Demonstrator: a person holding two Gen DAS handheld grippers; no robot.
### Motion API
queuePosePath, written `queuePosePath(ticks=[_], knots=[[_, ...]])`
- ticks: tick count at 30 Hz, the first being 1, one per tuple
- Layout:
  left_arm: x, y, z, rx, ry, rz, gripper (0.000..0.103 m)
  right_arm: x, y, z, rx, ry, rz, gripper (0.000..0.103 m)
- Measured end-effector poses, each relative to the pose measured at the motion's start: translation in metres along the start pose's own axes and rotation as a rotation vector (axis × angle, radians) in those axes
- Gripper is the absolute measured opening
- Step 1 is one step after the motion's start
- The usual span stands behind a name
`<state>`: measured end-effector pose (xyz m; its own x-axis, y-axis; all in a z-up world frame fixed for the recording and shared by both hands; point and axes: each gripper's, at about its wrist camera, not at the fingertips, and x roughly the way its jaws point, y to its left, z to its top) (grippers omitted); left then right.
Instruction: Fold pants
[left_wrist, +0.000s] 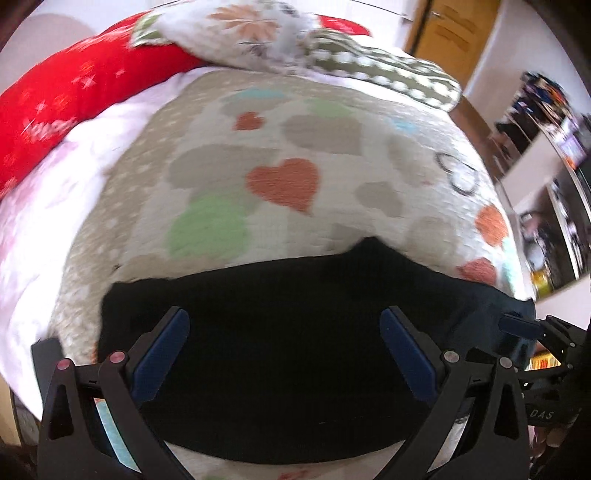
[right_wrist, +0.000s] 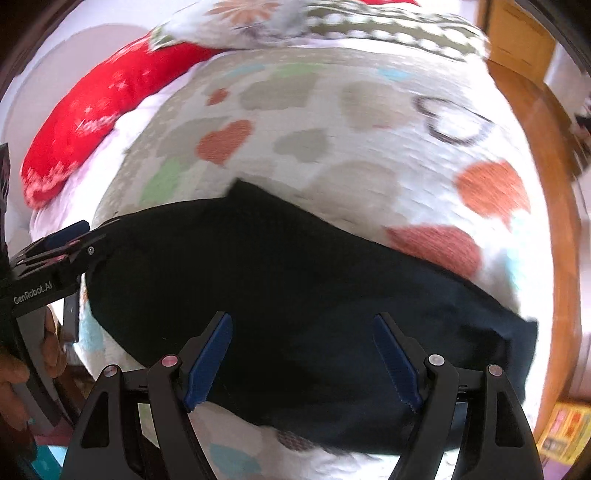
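Observation:
Black pants (left_wrist: 280, 332) lie folded in a wide flat band across the near part of the bed; they also show in the right wrist view (right_wrist: 303, 295). My left gripper (left_wrist: 284, 350) is open, held above the pants' middle, empty. My right gripper (right_wrist: 303, 354) is open above the pants, empty. The right gripper's blue fingertip shows at the pants' right end in the left wrist view (left_wrist: 521, 326). The left gripper shows at the pants' left end in the right wrist view (right_wrist: 66, 232).
The bed has a heart-patterned cover (left_wrist: 280, 155). A red pillow (left_wrist: 66, 107) and a floral pillow (left_wrist: 266, 37) lie at the head. A wooden door (left_wrist: 454, 33) and shelves (left_wrist: 554, 147) stand to the right. A wooden bed edge (right_wrist: 546, 147) runs along the right.

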<state>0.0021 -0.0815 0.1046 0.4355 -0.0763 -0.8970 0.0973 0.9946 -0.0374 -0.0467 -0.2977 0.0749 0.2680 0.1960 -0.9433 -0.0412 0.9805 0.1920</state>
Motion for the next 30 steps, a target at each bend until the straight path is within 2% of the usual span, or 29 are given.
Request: queuePosePath(ticks=[4, 11, 16, 23, 26, 30], knots=[[0.002, -0.033, 0.005, 0.055, -0.020, -0.073, 0.103, -0.006, -0.027, -0.013, 0.044, 0.008, -0.025, 0.080], [0.020, -0.099, 0.009, 0.219, 0.064, -0.173, 0.103, -0.015, -0.069, -0.039, 0.111, 0.015, -0.049, 0.080], [0.028, -0.141, 0.007, 0.358, 0.091, -0.252, 0.103, -0.026, -0.097, -0.074, 0.186, 0.000, -0.014, 0.080], [0.050, -0.211, 0.012, 0.619, 0.138, -0.399, 0.103, -0.019, -0.143, -0.118, 0.348, 0.001, 0.040, 0.079], [0.062, -0.242, 0.014, 0.735, 0.154, -0.438, 0.103, -0.014, -0.158, -0.128, 0.416, -0.031, 0.092, 0.079], [0.081, -0.283, 0.011, 0.882, 0.165, -0.448, 0.103, -0.005, -0.169, -0.133, 0.454, -0.081, 0.145, 0.079]])
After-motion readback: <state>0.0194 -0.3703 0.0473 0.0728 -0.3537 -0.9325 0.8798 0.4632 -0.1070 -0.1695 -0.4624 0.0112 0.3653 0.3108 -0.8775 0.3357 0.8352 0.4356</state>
